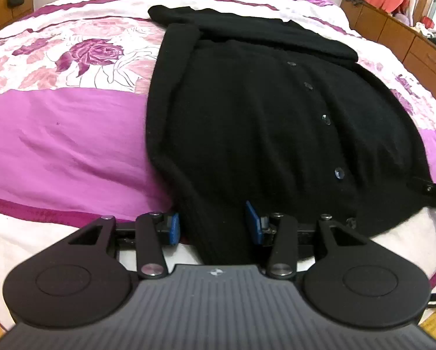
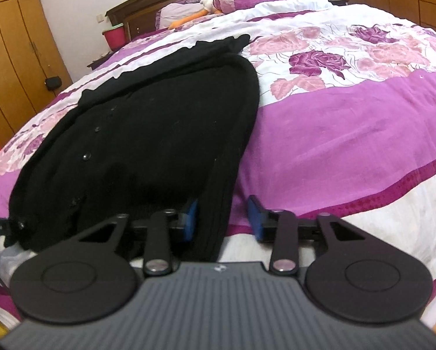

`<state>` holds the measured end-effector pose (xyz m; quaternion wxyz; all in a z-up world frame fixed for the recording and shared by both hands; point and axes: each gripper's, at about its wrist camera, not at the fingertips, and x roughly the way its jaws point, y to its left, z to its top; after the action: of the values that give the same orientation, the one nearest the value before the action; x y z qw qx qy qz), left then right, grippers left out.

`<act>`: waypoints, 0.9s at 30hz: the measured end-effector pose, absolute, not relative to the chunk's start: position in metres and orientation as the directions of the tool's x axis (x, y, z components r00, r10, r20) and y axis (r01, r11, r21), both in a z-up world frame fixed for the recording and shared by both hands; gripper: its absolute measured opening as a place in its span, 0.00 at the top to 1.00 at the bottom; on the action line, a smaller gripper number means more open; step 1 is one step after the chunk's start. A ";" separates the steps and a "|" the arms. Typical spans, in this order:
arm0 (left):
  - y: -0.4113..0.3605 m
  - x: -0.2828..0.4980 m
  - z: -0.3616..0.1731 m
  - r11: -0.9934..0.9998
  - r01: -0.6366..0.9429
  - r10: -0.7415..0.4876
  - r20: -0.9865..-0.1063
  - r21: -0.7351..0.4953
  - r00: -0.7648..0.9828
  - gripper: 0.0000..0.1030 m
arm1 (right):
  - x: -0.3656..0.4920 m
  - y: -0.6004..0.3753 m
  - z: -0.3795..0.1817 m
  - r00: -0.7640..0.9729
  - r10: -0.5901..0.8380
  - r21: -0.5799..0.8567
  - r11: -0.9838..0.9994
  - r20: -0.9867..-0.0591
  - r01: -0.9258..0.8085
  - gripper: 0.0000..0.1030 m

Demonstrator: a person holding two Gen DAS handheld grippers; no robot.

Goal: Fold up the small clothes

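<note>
A black buttoned cardigan (image 1: 247,116) lies flat on the bed, its sleeves folded across the top. My left gripper (image 1: 213,224) is at the near left corner of its ribbed hem. The hem fills the gap between the blue pads (image 1: 174,227), so the gripper is shut on it. In the right wrist view the cardigan (image 2: 159,131) reaches down to my right gripper (image 2: 222,218) at the hem's near right corner. The ribbed edge lies between its jaws against the left pad (image 2: 191,215). The right pad stands off the cloth with bedcover showing in between, so this gripper is open.
The cardigan rests on a purple, pink and white floral bedcover (image 1: 72,145) that spreads wide on both sides. Pillows and an orange item (image 2: 188,19) lie by the headboard. Wooden cupboards (image 1: 407,38) stand to the right of the bed, and wardrobe doors (image 2: 10,58) to the left.
</note>
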<state>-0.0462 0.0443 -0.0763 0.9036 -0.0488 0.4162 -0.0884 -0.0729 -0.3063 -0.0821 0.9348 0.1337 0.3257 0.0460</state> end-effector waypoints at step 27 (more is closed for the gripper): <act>0.088 -0.071 -0.008 0.854 0.120 -0.409 -0.511 -0.507 0.756 0.93 | -0.087 -0.340 -0.024 0.901 0.319 0.601 0.795 -0.293 -0.086 0.91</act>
<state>-0.0705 0.0879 -0.0081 0.9089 -0.2278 0.3174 -0.1457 -0.0874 -0.3401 -0.0237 0.9273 0.3013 0.1933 0.1092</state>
